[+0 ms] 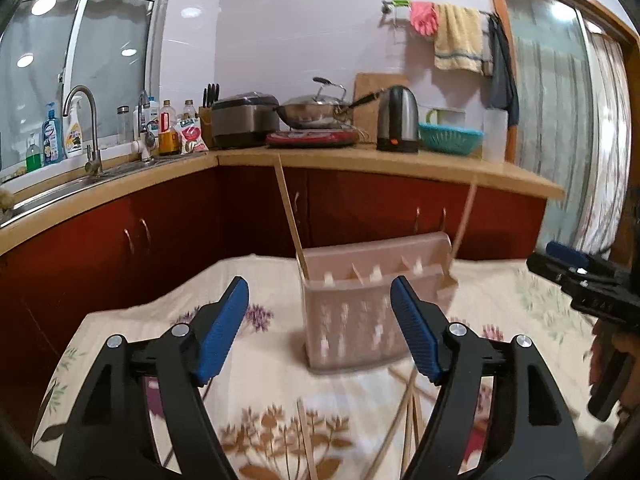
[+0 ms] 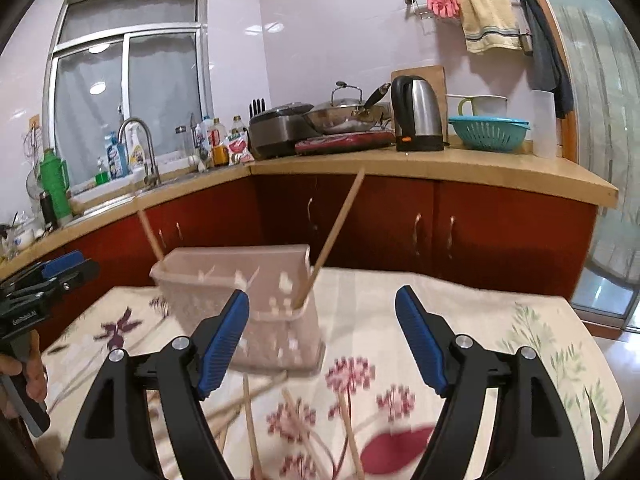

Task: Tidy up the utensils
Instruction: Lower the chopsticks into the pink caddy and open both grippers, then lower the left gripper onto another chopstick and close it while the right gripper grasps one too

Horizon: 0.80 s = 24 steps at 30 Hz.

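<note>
both black, blue-padded tongs, left gripper [image 1: 320, 328] and right gripper [image 2: 322, 338], gape released over loose wooden chopsticks [image 2: 250, 420] before a translucent pink slotted plastic holder [image 1: 356, 312] holding two.

Home kitchen; sink [image 1: 60, 192], wok [image 1: 312, 112], kettle [image 1: 398, 118].

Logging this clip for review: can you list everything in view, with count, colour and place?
utensil holder: one, translucent pinkish, on the floral tablecloth
chopsticks in holder: two, wooden, one leaning at each end
loose chopsticks: several, wooden, on the cloth in front of the holder
tablecloth: one, cream with flowers, covering the table
kettle: one, steel and black, on the counter
wok: one, steel, on the red cooktop
rice cooker: one, grey, beside the wok
colander: one, teal, right of the kettle
faucet: one, steel, at the sink
left hand-held gripper: open, empty
right hand-held gripper: open, empty
</note>
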Each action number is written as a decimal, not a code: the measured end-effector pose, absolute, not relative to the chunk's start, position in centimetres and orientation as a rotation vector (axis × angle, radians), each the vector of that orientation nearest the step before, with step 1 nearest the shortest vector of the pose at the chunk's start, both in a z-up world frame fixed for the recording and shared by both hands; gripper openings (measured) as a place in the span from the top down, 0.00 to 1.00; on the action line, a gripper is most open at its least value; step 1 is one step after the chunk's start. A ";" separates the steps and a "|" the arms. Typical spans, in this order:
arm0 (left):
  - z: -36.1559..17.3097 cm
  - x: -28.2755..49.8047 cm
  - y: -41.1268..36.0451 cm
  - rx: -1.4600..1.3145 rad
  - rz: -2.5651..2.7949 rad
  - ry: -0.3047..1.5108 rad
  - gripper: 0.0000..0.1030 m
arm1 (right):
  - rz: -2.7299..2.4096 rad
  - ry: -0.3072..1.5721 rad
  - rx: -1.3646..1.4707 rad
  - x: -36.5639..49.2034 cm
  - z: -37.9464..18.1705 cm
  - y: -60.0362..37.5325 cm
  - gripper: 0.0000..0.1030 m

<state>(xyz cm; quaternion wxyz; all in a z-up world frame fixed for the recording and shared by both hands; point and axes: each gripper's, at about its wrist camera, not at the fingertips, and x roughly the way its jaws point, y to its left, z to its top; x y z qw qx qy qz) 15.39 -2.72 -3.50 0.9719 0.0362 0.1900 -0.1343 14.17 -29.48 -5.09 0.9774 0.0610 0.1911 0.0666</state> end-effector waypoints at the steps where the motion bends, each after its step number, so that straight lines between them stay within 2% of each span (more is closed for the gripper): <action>1: -4.1 14.8 -2.9 0.082 -0.276 0.396 0.30 | 0.134 0.389 0.117 13.3 -5.6 -29.3 0.29; 8: -9.0 11.4 -2.9 0.084 -0.311 0.520 0.33 | 0.148 0.450 0.119 8.9 -8.9 -28.5 0.31; 14: -12.7 9.8 -2.8 0.097 -0.319 0.609 0.42 | 0.147 0.523 0.125 6.4 -11.9 -28.5 0.43; 17: -14.0 9.5 -3.0 0.108 -0.319 0.649 0.48 | 0.147 0.549 0.140 5.5 -13.0 -28.8 0.47; 19: -14.7 9.4 -3.5 0.122 -0.322 0.671 0.54 | 0.147 0.561 0.149 5.0 -13.4 -29.1 0.48; 24: -15.1 9.7 -4.0 0.148 -0.318 0.699 0.59 | 0.148 0.569 0.176 4.5 -14.1 -29.8 0.48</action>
